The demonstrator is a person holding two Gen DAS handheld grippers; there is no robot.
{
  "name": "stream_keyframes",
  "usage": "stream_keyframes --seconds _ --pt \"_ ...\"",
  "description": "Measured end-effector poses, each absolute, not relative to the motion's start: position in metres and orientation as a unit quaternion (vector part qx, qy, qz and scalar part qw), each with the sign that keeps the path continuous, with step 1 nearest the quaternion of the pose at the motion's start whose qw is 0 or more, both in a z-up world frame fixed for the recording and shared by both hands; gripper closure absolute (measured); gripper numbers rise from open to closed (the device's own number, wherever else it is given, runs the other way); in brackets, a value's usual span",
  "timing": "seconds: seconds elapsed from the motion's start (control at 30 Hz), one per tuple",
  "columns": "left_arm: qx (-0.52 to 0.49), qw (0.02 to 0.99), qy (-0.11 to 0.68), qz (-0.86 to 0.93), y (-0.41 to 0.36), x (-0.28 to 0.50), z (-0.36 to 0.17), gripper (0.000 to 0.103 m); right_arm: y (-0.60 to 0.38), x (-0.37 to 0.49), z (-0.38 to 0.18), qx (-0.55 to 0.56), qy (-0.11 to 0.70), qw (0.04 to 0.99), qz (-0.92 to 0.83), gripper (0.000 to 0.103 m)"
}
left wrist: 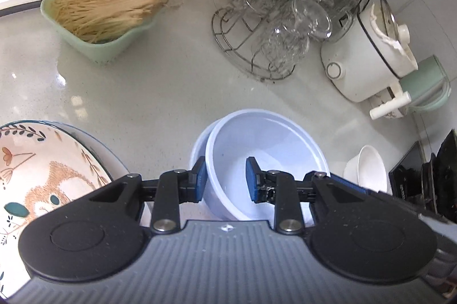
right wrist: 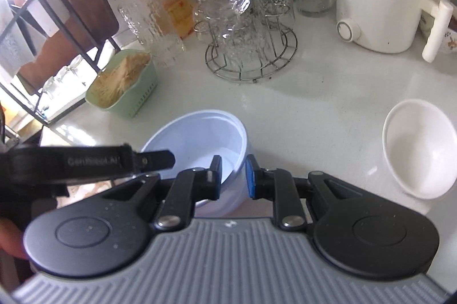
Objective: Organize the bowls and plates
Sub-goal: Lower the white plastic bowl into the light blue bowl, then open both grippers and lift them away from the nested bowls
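Note:
Two pale blue bowls sit nested, the inner one tilted, near the counter's front. My left gripper is shut across their left wall, one pad outside and one inside. In the right wrist view the same bowls lie below centre, and my right gripper is shut on their right wall. A left gripper finger reaches the rim from the left. A patterned plate with an animal drawing lies at the left. A small white bowl stands to the right, apart from both grippers.
On the pale counter, a green basket of dry noodles stands at the back left. A wire rack of upturned glasses is at the back middle. A white electric pot and a green cup stand at the right.

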State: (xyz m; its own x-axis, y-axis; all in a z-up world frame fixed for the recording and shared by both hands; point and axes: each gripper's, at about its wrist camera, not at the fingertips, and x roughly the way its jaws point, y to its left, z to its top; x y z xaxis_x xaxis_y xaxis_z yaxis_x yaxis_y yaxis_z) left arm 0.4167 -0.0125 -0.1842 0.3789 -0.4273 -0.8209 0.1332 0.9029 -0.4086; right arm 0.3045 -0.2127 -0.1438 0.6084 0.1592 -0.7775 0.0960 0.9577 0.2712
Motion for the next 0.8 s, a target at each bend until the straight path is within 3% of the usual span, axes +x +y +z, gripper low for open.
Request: stream_keyframes --seconds 0.3,0.43,0.8 --pt "-0.089 0.826 0.522 -0.193 -0.026 0.416 -0.173 0.070 -0.216 0.306 -0.153 0.144 0.452 0.880 -0.005 0.081" --pt "-0.108 0.835 0.508 -0.183 -0.022 0.416 -0.158 0.061 -0.218 0.301 -0.150 0.162 0.440 0.883 -0.010 0.081" --pt "-0.079 0.857 0.457 -0.226 -0.026 0.403 -0.093 0.060 -0.226 0.281 -0.100 0.185 0.369 0.911 -0.006 0.080"
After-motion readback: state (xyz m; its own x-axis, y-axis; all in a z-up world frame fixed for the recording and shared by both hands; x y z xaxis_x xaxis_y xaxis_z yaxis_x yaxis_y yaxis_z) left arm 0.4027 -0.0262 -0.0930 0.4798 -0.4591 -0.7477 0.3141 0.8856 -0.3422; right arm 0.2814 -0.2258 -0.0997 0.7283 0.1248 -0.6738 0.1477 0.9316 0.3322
